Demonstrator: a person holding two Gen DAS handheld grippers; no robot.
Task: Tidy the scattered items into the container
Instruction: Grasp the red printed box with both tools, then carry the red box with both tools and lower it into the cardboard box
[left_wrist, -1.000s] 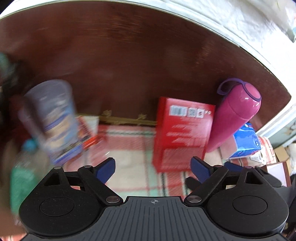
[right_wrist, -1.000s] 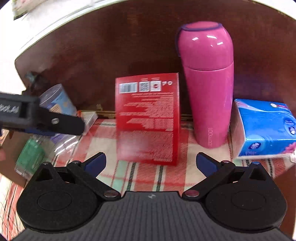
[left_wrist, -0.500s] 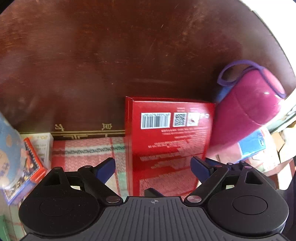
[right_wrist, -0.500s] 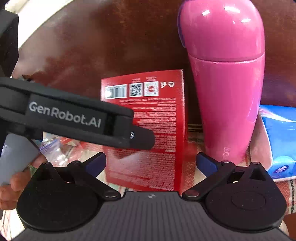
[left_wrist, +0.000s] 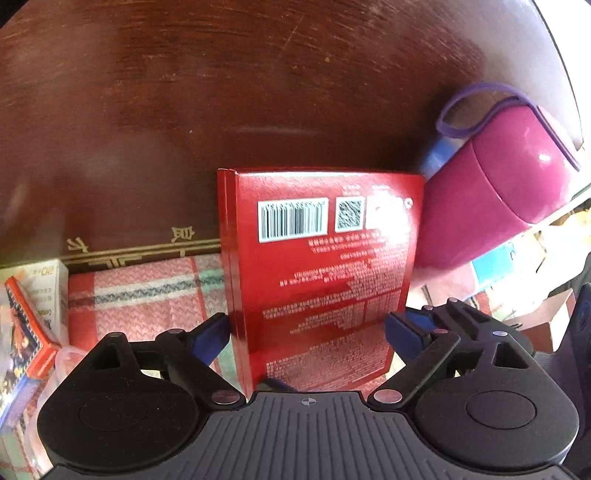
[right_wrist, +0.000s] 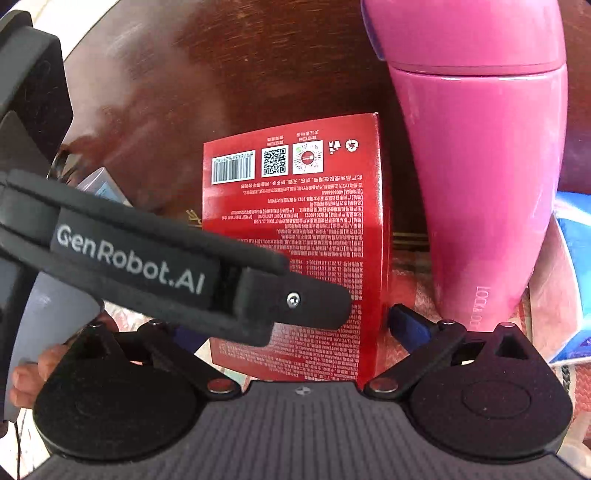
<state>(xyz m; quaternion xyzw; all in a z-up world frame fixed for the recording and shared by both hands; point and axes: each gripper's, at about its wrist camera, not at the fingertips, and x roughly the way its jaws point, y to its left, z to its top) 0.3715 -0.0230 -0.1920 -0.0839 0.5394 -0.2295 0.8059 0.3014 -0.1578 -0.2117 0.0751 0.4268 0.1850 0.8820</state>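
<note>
A red box with a barcode stands upright against a dark brown wooden wall; it also shows in the right wrist view. My left gripper is open, its blue fingertips on either side of the box's lower part, the left one at its edge. My right gripper is open around the same box from the front; its left fingertip is hidden behind the left gripper's black body. A pink flask stands just right of the box and also shows in the left wrist view.
A red plaid cloth covers the surface. Small orange and white packets lie at the far left. A blue tissue pack lies right of the flask. A person's fingers show at lower left.
Both grippers have moved in close to the red box, which now sits between their open fingers. The left gripper's body has come further across the right wrist view.
</note>
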